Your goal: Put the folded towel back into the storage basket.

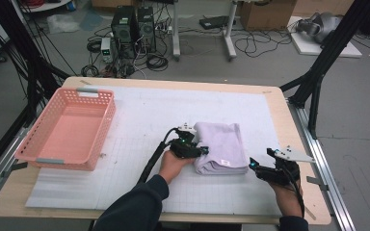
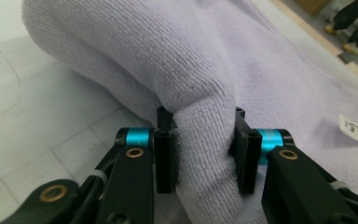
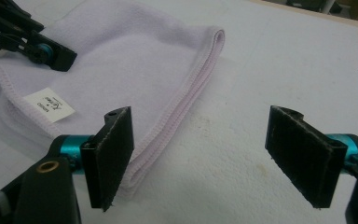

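A folded lilac towel (image 1: 221,143) lies on the white gridded mat (image 1: 139,115), right of centre. My left gripper (image 1: 203,150) is at its left edge, shut on a thick bunched fold of the towel (image 2: 191,60), with the cloth squeezed between both pads (image 2: 165,163). A white label (image 3: 49,105) sits near the towel's front edge. My right gripper (image 1: 253,163) rests just right of the towel's front corner, open wide (image 3: 205,154), with bare mat between its jaws and the towel's (image 3: 121,56) stitched edge beside one pad. The left gripper's tip (image 3: 32,42) appears in the right gripper view.
A pink plastic basket (image 1: 70,127) with nothing in it stands at the table's left side. The wooden table edge (image 1: 289,130) runs close to the right of my right hand. Black frame struts and cables stand beyond the table.
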The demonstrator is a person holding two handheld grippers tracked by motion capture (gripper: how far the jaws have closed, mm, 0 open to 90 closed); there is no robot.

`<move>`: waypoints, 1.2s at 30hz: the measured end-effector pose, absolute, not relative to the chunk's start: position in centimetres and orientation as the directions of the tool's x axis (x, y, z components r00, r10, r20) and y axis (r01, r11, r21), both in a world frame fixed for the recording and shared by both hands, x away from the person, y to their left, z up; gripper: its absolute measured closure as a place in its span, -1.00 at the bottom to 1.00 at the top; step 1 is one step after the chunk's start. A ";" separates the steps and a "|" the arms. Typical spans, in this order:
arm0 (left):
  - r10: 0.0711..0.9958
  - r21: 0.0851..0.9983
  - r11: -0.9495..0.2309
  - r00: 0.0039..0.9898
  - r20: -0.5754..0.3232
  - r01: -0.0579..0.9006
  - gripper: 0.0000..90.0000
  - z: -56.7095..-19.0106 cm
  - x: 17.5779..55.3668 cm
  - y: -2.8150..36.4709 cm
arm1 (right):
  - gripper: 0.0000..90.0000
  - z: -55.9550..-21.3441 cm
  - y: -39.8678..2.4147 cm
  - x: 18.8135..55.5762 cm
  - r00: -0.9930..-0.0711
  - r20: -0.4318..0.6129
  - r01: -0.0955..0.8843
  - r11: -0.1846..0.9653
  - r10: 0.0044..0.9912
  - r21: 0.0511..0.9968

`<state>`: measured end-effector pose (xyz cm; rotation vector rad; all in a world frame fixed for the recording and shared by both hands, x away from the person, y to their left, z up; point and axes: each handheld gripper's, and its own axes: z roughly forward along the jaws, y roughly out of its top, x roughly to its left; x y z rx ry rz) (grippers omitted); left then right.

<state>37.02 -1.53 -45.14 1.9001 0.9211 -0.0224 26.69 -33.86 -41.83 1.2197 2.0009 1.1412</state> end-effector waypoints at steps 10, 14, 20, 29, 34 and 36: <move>0.515 0.855 -0.230 0.804 -0.298 0.464 0.54 -43.0 36.5 1.2 | -0.50 -41.8 -34.1 26.4 -0.448 -0.013 0.444 0.235 0.894 0.865; 0.502 0.891 -0.240 0.835 -0.227 0.386 0.54 -41.8 36.1 3.4 | -0.50 -41.8 -34.1 26.4 -0.447 -0.017 0.441 0.237 0.894 0.865; 0.484 0.932 -0.213 0.861 -0.159 0.292 0.55 -39.9 35.3 7.0 | -0.50 -41.9 -33.9 26.5 -0.450 -0.017 0.448 0.242 0.893 0.861; 0.487 0.955 -0.185 0.866 -0.115 0.231 0.58 -37.2 34.2 11.3 | -0.50 -41.9 -33.6 26.6 -0.456 -0.021 0.444 0.248 0.890 0.861; 0.495 0.956 -0.186 0.862 -0.109 0.228 0.61 -36.1 34.0 13.4 | -0.50 -41.9 -33.2 26.7 -0.466 -0.032 0.438 0.262 0.884 0.860; 0.502 0.957 -0.187 0.859 -0.103 0.224 0.61 -35.7 34.0 14.2 | -0.50 -41.9 -33.1 26.7 -0.466 -0.033 0.437 0.263 0.884 0.860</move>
